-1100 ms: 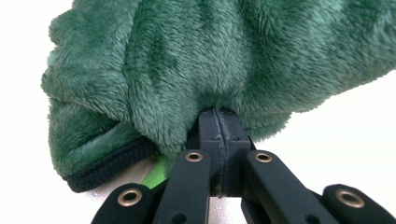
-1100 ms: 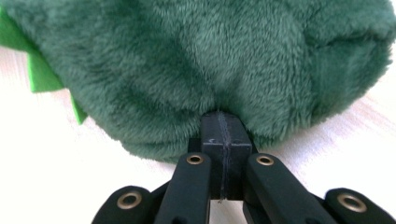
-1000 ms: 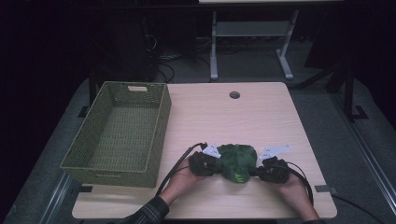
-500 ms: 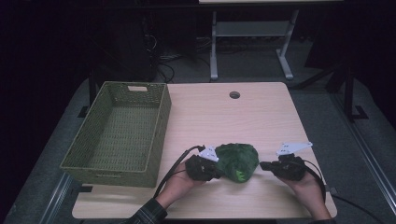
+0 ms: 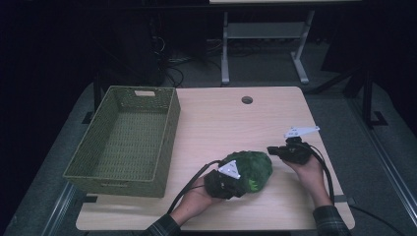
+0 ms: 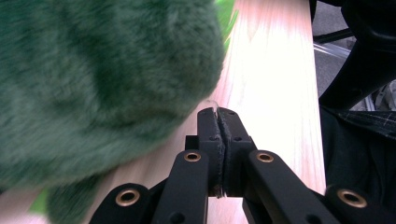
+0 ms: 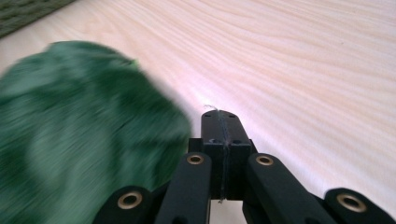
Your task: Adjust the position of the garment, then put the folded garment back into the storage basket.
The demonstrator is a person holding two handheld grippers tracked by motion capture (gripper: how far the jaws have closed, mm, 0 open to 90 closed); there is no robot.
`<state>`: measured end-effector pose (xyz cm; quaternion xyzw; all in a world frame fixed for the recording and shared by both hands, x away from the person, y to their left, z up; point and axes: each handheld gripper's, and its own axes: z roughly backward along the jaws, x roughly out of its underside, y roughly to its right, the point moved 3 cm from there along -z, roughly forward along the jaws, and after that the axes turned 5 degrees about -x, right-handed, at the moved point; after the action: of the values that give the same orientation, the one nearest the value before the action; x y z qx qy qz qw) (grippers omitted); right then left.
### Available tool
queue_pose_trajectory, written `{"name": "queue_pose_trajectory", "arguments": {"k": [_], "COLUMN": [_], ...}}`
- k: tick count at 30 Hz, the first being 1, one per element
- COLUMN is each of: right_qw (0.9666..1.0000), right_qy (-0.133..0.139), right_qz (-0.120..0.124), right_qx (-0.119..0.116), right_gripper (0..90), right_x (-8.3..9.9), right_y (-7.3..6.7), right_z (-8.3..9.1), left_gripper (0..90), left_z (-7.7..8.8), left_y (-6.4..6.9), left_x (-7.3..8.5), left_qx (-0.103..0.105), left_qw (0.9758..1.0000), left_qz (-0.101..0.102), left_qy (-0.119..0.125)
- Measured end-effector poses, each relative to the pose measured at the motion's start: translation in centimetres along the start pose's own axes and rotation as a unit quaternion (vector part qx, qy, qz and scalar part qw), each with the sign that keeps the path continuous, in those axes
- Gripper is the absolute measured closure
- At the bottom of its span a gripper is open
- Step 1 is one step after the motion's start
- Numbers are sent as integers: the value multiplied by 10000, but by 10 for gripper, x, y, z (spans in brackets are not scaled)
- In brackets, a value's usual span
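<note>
Dark floor and cables are surrounding the pale wooden table (image 5: 216,118) where I am working, with a green woven basket (image 5: 123,137) sitting empty along its left side. Near the front edge a green plush toy (image 5: 248,169) is lying on the wood, well apart from the basket. I am holding my left gripper (image 6: 218,112) right against the toy's near side, its jaws pressed together with nothing between them. I am holding my right gripper (image 5: 273,150) just off the toy's other side, jaws likewise together and empty.

Judging by the layout, the toy is probably meant for the basket. To manage that well, I should be parting the jaws before closing in, biting deep into the soft fur rather than a loose tuft, and lifting it high enough to clear the basket's rim.
</note>
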<state>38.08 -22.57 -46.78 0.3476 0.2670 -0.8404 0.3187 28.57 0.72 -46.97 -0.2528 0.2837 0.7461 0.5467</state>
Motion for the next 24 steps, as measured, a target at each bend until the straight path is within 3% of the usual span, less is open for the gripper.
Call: {"name": "queue_pose_trajectory", "arguments": {"k": [2, 4, 6, 11, 24], "right_qw": [9999, 9996, 9993, 9984, 9967], "right_qy": [33, -173, -214, -380, -604], "right_qz": [-48, -122, -80, -22, 65], "right_qx": [-126, -168, -283, -418, -544], "right_gripper": [899, 899, 899, 899, 899], "right_x": [-2, -3, -5, -3, 12], "right_y": [3, 4, 4, -2, -15], "right_z": [-8, -17, -24, -34, -19], "left_gripper": [884, 884, 884, 884, 891], "left_z": [-6, -11, -15, -16, -3], "left_y": [1, 1, 0, -9, -29], "left_x": [-2, -3, -2, 2, 14], "left_qx": [52, 76, 68, -95, -442], "left_qw": [10000, 10000, 10000, 9999, 9987], "left_qz": [7, 9, 10, 66, 244], "left_qy": [16, 30, 8, -52, -104]}}
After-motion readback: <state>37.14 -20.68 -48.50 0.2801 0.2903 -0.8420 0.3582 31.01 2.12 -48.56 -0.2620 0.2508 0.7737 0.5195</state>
